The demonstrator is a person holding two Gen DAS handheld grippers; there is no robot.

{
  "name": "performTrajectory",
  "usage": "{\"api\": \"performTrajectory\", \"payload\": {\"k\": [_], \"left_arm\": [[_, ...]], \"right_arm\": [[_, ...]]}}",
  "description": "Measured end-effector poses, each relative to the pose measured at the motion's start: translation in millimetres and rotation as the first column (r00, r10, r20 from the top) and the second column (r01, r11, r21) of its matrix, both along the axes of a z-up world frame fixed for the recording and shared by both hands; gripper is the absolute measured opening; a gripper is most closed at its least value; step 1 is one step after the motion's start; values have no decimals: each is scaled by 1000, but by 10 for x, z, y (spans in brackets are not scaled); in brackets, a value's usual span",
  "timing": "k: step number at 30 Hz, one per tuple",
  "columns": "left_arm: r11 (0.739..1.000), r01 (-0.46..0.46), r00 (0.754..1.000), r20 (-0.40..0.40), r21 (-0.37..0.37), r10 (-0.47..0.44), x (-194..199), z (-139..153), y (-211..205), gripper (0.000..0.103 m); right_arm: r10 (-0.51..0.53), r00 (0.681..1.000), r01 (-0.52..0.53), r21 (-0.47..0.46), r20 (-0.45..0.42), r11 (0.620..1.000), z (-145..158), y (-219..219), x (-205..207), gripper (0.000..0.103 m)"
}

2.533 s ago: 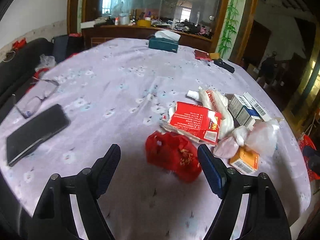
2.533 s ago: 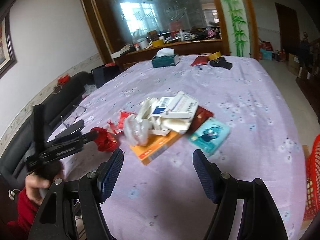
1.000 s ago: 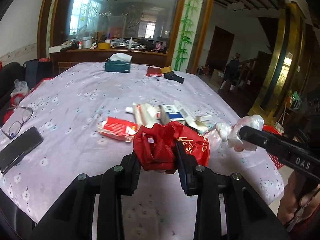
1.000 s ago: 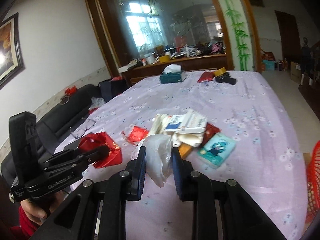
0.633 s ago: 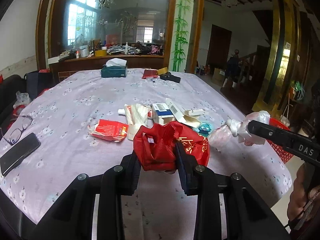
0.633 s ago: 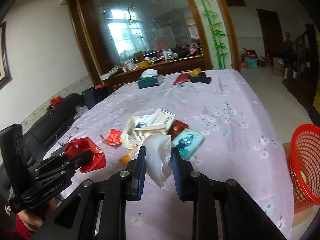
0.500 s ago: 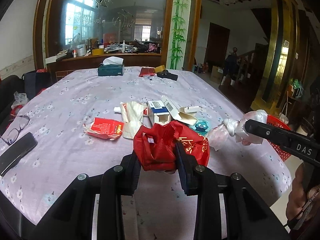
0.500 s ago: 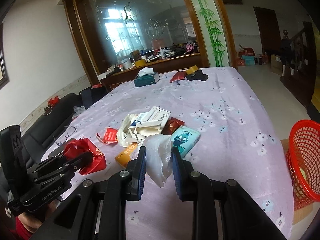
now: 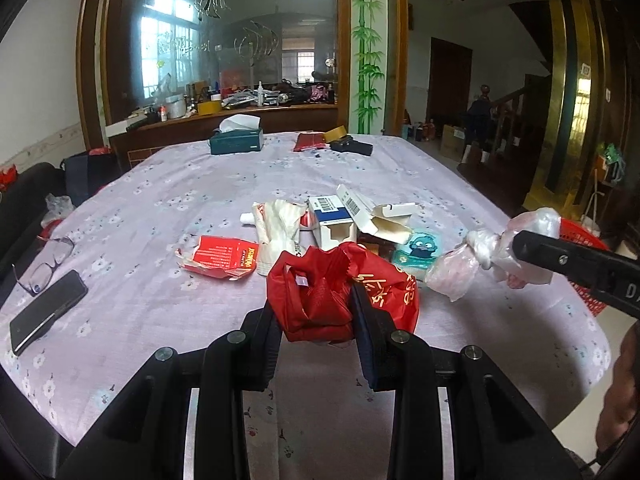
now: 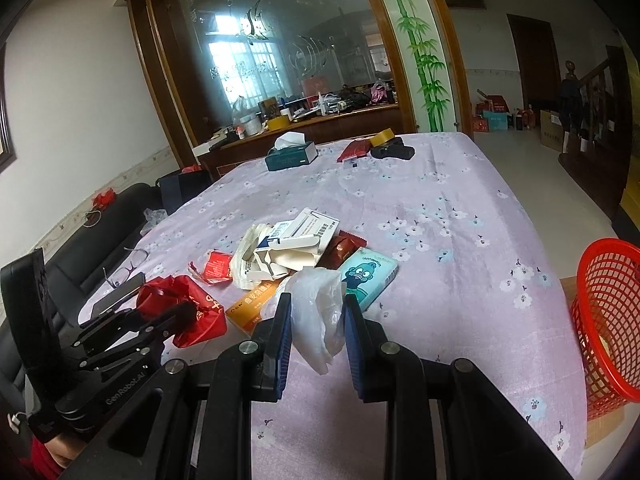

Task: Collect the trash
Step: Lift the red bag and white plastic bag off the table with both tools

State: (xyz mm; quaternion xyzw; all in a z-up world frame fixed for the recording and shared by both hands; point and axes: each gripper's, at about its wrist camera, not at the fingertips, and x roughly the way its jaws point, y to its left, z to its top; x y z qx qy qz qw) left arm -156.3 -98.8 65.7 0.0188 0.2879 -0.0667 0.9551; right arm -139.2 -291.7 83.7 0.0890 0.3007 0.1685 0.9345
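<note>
My left gripper is shut on a crumpled red plastic bag, held above the near part of the table; the same bag shows at lower left in the right wrist view. A clear plastic bag hangs between the fingers of my right gripper, which is shut on it; the same clear bag shows at the right of the left wrist view. A pile of trash lies mid-table: white cartons, a red packet, a teal tissue pack and an orange box.
A red mesh basket stands on the floor off the table's right edge. A phone and glasses lie at the left edge. A tissue box, a red packet and a black object sit at the far end. A dark sofa runs along the left.
Both grippers have drawn back from the trash pile and sunk a little, each still holding its bag. The red basket has come further into the right wrist view.
</note>
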Motion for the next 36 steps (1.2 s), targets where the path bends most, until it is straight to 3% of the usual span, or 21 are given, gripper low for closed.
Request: {"api": "performTrajectory", "payload": {"k": [36], "left_arm": [[998,24,1000,-14,57,-23,62,-63,-230,31]], "right_arm": [[-33,999,34,33,-19,999,-63,-224,-11,27]]}}
